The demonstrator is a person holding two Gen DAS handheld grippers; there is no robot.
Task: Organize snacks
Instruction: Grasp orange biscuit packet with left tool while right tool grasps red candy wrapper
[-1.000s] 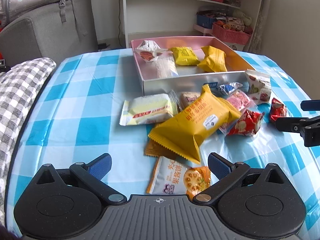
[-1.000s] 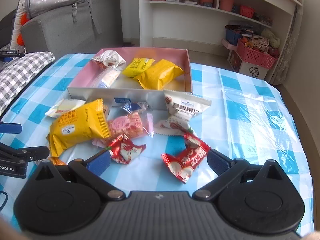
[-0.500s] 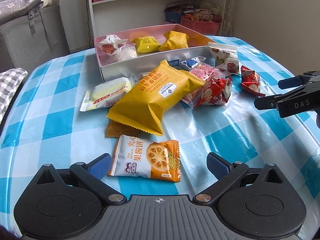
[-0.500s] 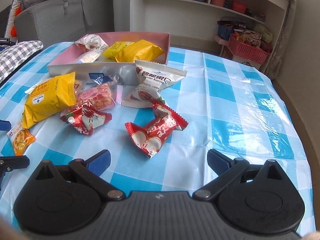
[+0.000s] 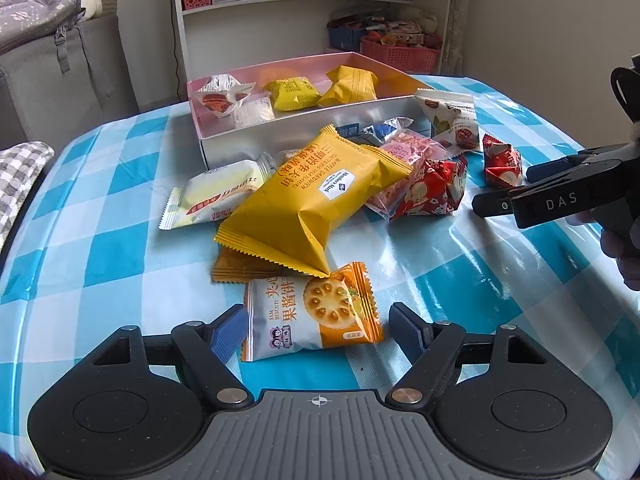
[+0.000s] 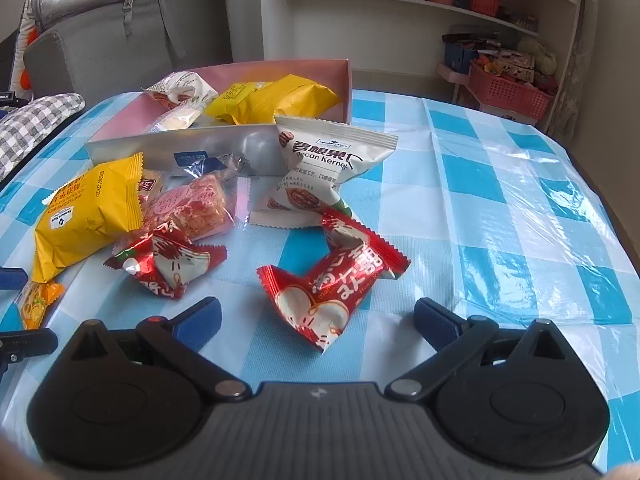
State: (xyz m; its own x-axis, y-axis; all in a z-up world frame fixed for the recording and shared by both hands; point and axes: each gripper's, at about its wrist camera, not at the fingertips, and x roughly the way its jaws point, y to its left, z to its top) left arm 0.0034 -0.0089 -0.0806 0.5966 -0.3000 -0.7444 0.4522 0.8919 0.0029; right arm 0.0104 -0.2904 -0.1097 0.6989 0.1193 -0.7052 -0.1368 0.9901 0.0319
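Orange-and-white jam biscuit packet (image 5: pixel 314 314) lay between your left fingers (image 5: pixel 320 330), which were closing but not yet gripping; pinch its middle squarely. Right fingers (image 6: pixel 316 320) stood released around the red candy packet (image 6: pixel 332 284).

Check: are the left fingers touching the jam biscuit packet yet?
Apart. The left wrist view shows the left gripper closing around the jam biscuit packet, with tablecloth visible between its right finger and the packet's edge.

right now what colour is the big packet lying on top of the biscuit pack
Yellow big packet, with a small white label; clearest in the left wrist view.
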